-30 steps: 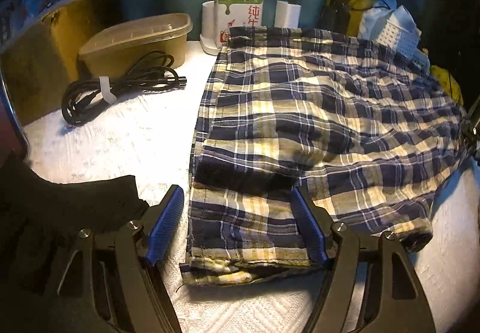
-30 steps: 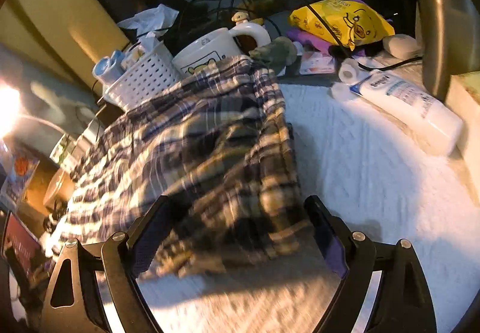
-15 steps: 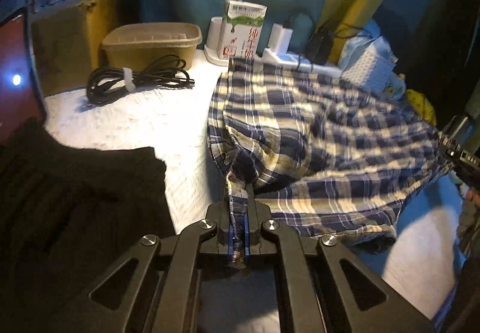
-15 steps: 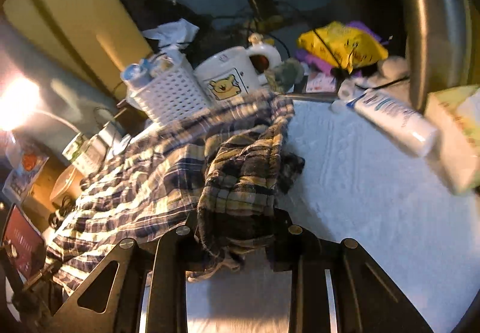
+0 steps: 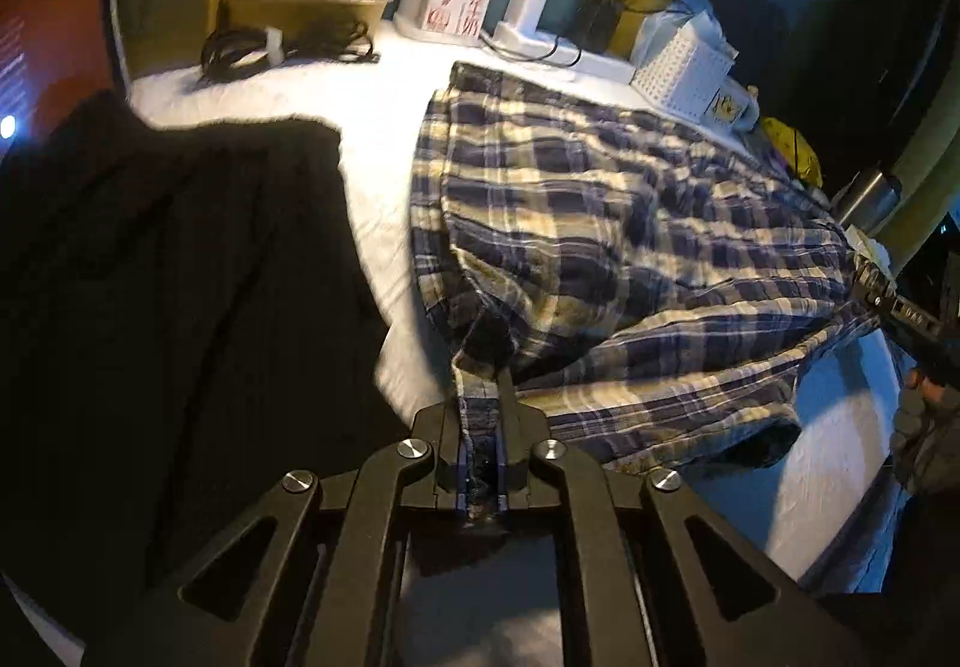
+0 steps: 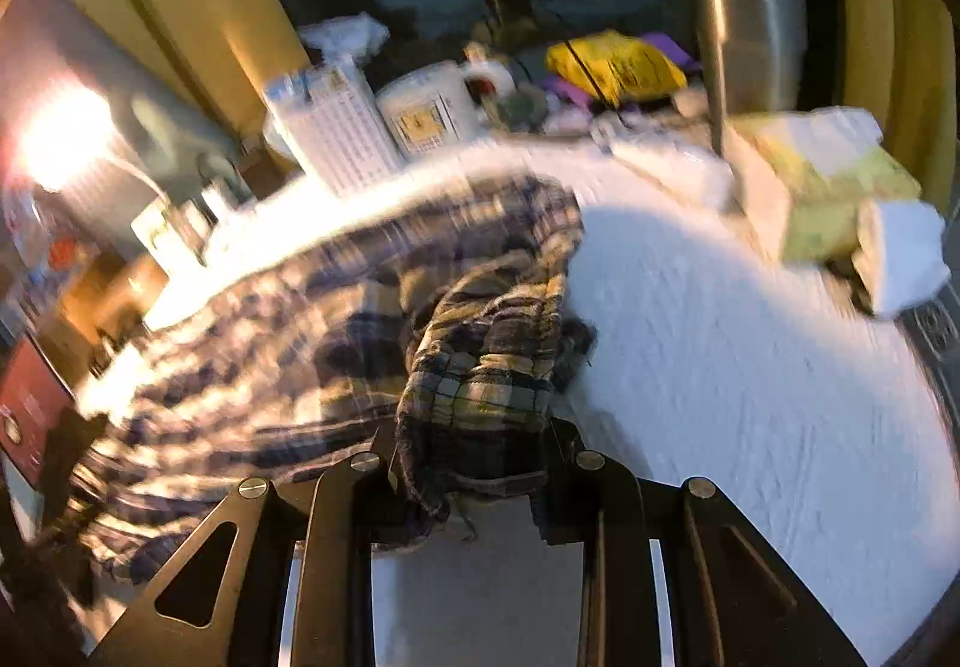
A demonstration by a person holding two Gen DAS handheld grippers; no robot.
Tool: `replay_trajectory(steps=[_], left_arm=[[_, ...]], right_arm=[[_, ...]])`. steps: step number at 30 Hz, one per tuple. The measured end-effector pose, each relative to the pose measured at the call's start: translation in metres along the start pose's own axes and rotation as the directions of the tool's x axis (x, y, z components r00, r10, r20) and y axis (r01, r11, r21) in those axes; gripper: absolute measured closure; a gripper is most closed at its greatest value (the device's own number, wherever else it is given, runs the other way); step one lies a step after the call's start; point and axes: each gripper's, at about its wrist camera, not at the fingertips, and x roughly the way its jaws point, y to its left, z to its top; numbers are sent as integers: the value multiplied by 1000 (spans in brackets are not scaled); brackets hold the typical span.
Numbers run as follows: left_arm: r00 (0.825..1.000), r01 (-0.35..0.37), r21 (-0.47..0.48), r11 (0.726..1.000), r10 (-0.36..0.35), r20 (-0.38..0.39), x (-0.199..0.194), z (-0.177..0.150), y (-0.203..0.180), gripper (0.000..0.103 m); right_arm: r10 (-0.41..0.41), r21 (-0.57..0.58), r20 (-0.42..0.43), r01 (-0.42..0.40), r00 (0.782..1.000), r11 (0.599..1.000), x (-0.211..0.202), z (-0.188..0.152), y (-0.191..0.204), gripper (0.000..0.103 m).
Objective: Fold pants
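Pants lie spread on the white cloth beside a black garment, near edge raised. Left gripper and right gripper each clamp a near corner; judged, the first fold is just starting and nothing is folded yet.

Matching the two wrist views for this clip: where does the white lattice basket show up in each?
Left wrist: the white lattice basket sits upper right, at the table's far edge beyond the plaid pants.
Right wrist: the basket, blurred, stands upper left of centre, behind the pants.
Shared landmark: the white mug beside the basket.
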Motion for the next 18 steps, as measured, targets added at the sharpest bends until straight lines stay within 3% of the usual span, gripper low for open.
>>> replay_trajectory(steps=[2,6,7,9,13,18], left_arm=[[1000,-18,-2,1000,18,-1,-2,2,5,91],[994,-111,-18,994,111,22,-15,10,19,86],[990,-137,-19,990,137,44,-20,15,20,86],[983,-157,0,988,156,93,-30,23,18,86],[981,-127,73,989,114,159,-36,49,-8,85],[990,-50,200,978,23,137,-15,67,-54,85]], right_arm=[[-46,-40,-20,46,999,998,3,-10,1,72],[-121,-69,2,121,993,990,-2,-15,-5,38],[-128,-63,17,129,992,990,-7,-14,-10,36],[-136,-52,43,138,990,989,-13,-12,-17,35],[-136,-55,105,142,985,988,-25,-6,-19,35],[-151,-69,170,165,974,984,-33,3,-11,35]])
